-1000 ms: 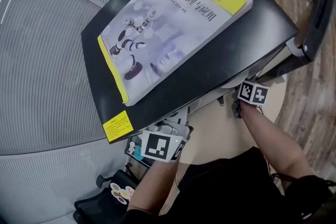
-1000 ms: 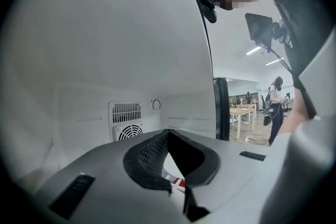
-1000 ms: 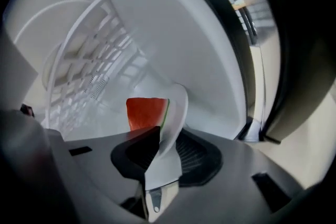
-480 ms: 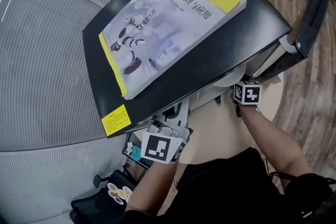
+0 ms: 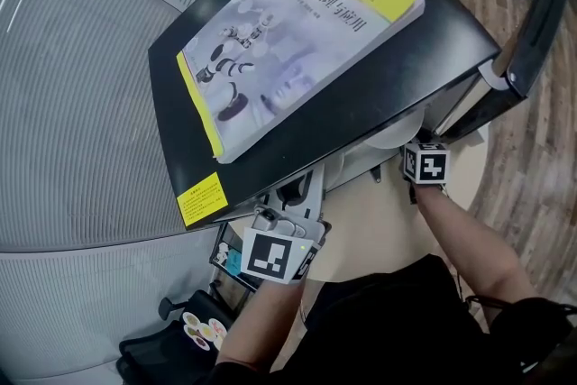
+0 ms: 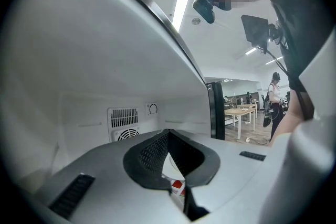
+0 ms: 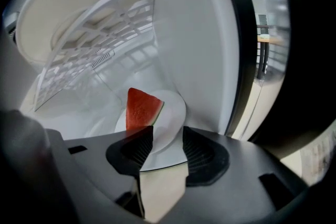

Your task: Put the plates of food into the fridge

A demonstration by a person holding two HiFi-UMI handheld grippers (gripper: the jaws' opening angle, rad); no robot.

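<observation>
Right gripper (image 7: pixel 167 136): jaws wide, just been opening. The near rim of the plate (image 7: pixel 170 113) is seen between them but untouched by the pads, so it is judged released. The plate is set on the glass shelf (image 7: pixel 163 164) inside the fridge (image 7: pixel 194 34), under the wire rack (image 7: pixel 100 44), and a watermelon slice (image 7: pixel 140 110) is carried on it. Left gripper (image 6: pixel 168 136): held level inside the fridge with its tips drawn together. Something white with a red scrap is glimpsed in the slit behind them; it cannot be identified, and a grip on it is not confirmed. In the head view a book (image 5: pixel 297 32) is seen lying on the fridge top, with the door (image 5: pixel 536 22) swung open. Handling, as judged: the plate is expected to be stiff, smooth, slippery and breakable, and not heavy. The slice is loose and wet, so a slide is risked if the plate is tilted. If repositioning is needed, the near rim should be pinched top and bottom, clear of the slice, and the plate kept flat. No other plate of food can be made out.
</observation>
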